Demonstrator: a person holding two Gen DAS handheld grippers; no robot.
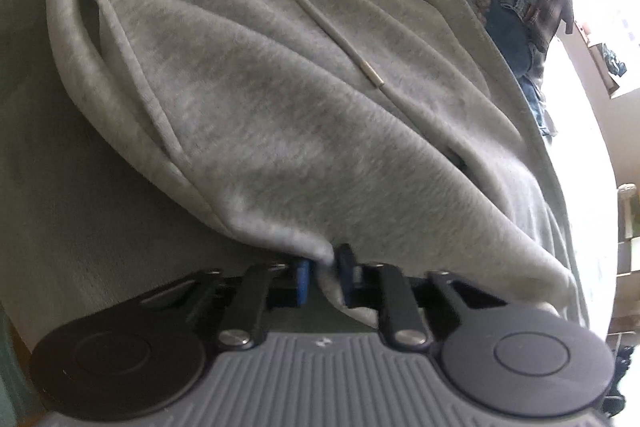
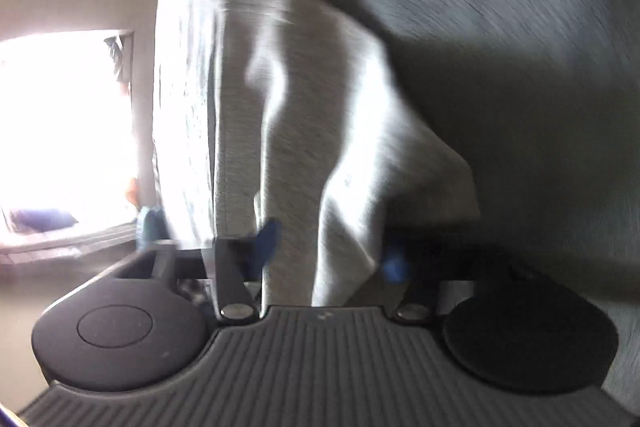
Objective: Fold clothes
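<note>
On the grey surface: a soft light-grey fleece hoodie point(image 1: 280, 99) is spread, long axis running away from both grippers.
Left hand-held gripper point(image 1: 322, 269): clamped on the near hem.
Right hand-held gripper point(image 2: 328, 251): fabric point(image 2: 320, 147) is pinched between nearly closed jaws.

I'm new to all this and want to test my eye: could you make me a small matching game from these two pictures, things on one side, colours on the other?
Things:
1. sweatpants
2. drawstring tip
3. gripper pads
4. jeans

Colours:
A. bright blue
B. gold metal
C. light grey
D. denim blue

Pairs: 1-C, 2-B, 3-A, 4-D
</note>
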